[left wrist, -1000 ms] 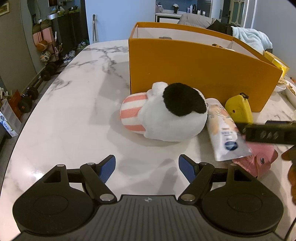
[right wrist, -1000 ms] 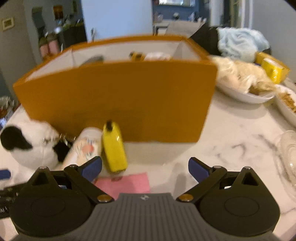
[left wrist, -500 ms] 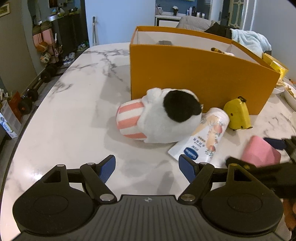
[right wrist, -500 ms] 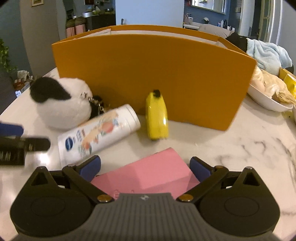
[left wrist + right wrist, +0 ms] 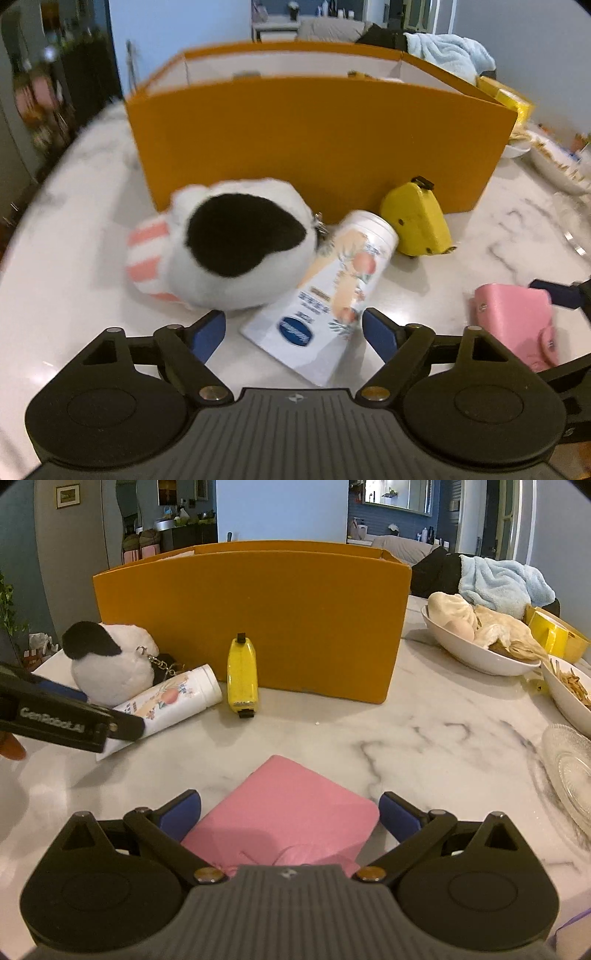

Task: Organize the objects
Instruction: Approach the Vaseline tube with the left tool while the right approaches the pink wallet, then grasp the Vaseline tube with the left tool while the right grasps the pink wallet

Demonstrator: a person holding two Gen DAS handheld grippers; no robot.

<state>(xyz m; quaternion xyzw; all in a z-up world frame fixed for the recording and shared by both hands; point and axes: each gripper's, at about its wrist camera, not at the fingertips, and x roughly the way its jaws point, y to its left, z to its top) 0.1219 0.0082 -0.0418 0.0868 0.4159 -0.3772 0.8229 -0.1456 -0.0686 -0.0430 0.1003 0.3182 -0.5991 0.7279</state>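
An orange box [image 5: 317, 144] stands on the marble table [image 5: 66, 295]. In front of it lie a white and black plush toy [image 5: 229, 251], a white lotion tube [image 5: 332, 295], a yellow tape measure [image 5: 413, 218] and a pink wallet [image 5: 513, 321]. My left gripper [image 5: 293, 332] is open, its jaws on either side of the tube's flat end. My right gripper [image 5: 290, 814] is open around the pink wallet [image 5: 284, 812], which lies flat between the fingers. The box [image 5: 255, 616], plush [image 5: 110, 664], tube [image 5: 170, 701] and tape measure [image 5: 242, 675] also show in the right wrist view.
At the right stand a white bowl of food [image 5: 480, 638], a plate of fries [image 5: 569, 690], a glass dish [image 5: 569, 771] and a yellow container [image 5: 554, 631]. A blue towel [image 5: 502, 583] lies behind. The left gripper's arm [image 5: 66, 720] crosses the left side.
My left gripper moved right and forward, now straddling the lotion tube. My right gripper pulled back and lowered over the pink wallet, which now sits between its fingers.
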